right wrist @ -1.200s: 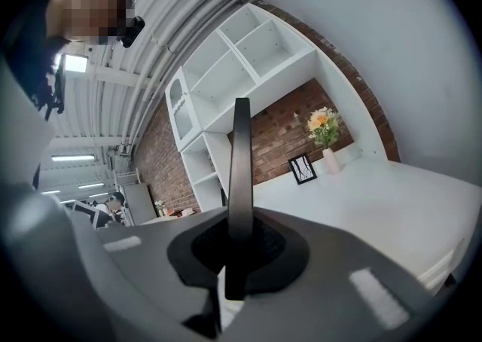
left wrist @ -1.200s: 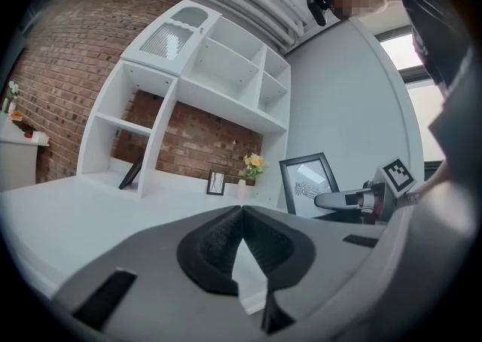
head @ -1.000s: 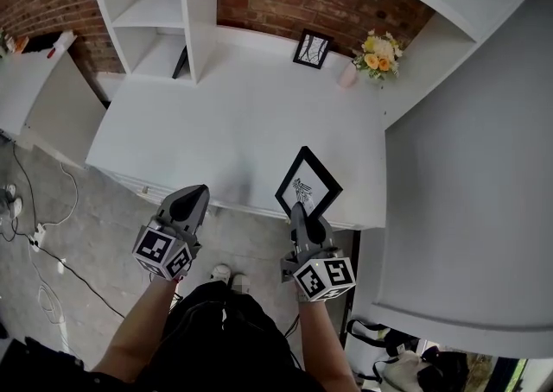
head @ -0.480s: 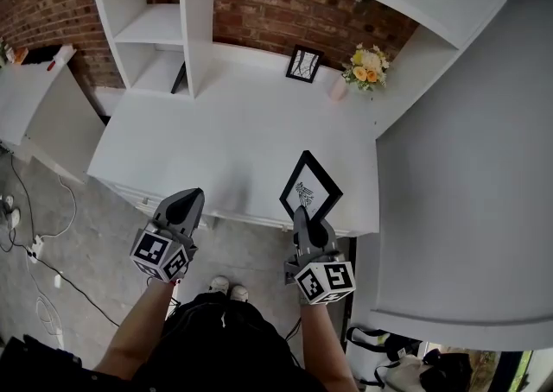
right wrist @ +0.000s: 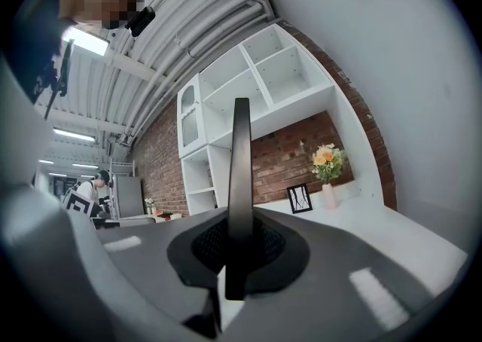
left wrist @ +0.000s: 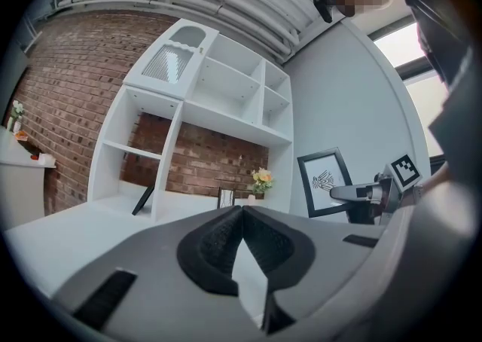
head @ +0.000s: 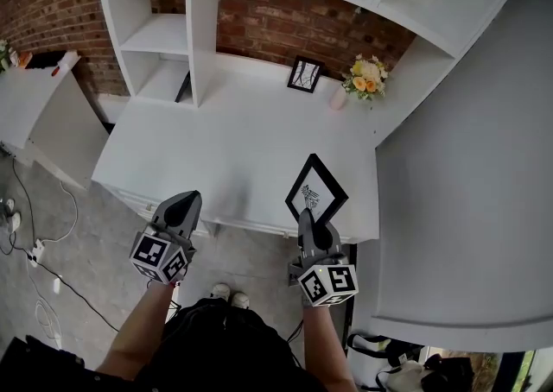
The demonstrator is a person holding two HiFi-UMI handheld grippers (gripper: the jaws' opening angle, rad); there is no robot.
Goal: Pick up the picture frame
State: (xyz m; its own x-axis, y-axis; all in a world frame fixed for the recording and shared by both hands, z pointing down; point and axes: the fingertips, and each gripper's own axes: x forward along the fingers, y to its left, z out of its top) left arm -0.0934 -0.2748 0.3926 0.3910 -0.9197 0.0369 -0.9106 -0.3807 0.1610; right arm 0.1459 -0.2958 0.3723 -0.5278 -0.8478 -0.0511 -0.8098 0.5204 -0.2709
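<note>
The right gripper [head: 305,216] clamps the picture frame [head: 317,190] by its corner; best lift it steadily, upright. The left gripper [head: 185,201] is closed, empty.

Picture frame [head: 316,192] over desk [head: 233,135], front edge

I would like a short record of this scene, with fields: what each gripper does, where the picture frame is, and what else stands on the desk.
right gripper: shut on the black picture frame, at its lower part
left gripper: shut, empty
picture frame: turned like a diamond, over the near edge of the white desk
back of desk: second small frame, with flowers beside it
</note>
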